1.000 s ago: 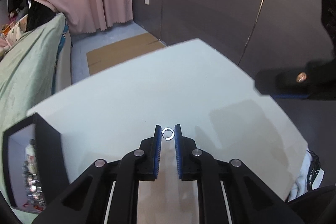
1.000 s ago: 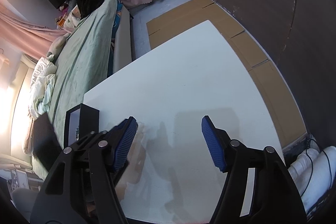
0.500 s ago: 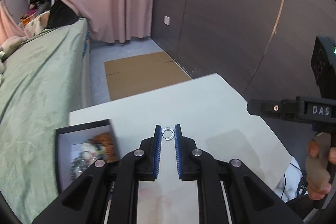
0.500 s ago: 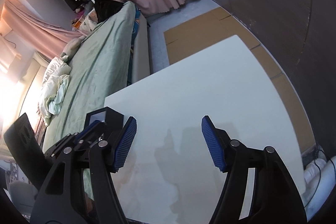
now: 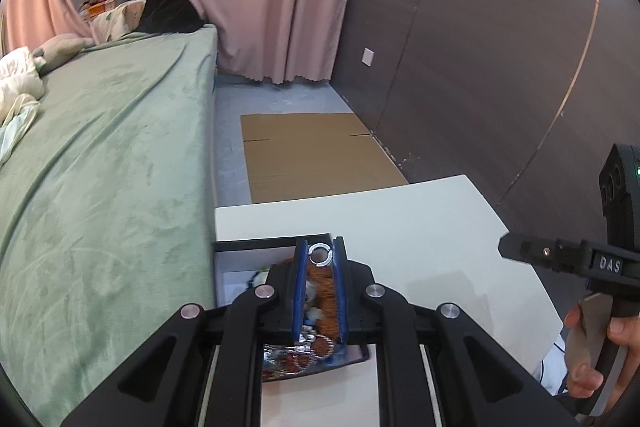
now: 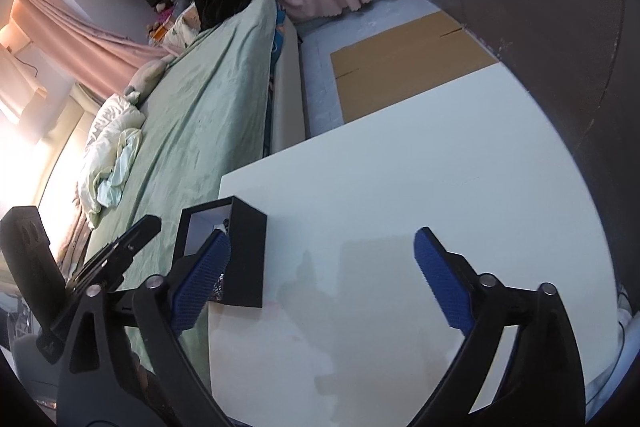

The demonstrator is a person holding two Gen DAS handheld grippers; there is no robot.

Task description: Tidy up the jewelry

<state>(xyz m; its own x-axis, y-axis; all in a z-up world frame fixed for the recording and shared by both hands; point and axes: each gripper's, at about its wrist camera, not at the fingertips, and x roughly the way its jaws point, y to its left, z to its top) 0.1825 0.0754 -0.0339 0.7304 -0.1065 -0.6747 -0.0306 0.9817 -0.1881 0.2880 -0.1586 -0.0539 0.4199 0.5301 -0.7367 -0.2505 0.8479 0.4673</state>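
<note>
**A:** Left wrist view: the left gripper [image 5: 319,259] is clamped on a small silver ring [image 5: 319,254], pinched at the tips of its blue ribbed pads [image 5: 301,281]. A second ago that ring was held over bare white table; now it hangs above the far edge of the black box [image 5: 256,247] at the table's left side.

**B:** So the carry looks about done?

**A:** I'd judge so. The ring is over the box opening, and letting go should drop it among the pieces already inside.

**B:** What is in there?

**A:** A jumble: something rust-brown and nubbly, pale beads, glittery silver bits nearer the camera. Blurred, so I can't name each piece.

**B:** And the right gripper [image 6: 322,277]?

**A:** Its jaws have just been opening and now stand wide, nothing between them, above the table [image 6: 440,167] just right of the box [image 6: 246,255].

**B:** Materials?

**A:** The ring is a polished metal hoop with a gap on its far side, thin and slippery, held only by its rim. The box is matte black with square walls and a pale lining. The table is smooth, slightly glossy white. To the left is a bed [image 5: 108,155] under soft green plush cloth.

**B:** Risk?

**A:** A release too near the far wall could send the ring bouncing onto the table.
</note>
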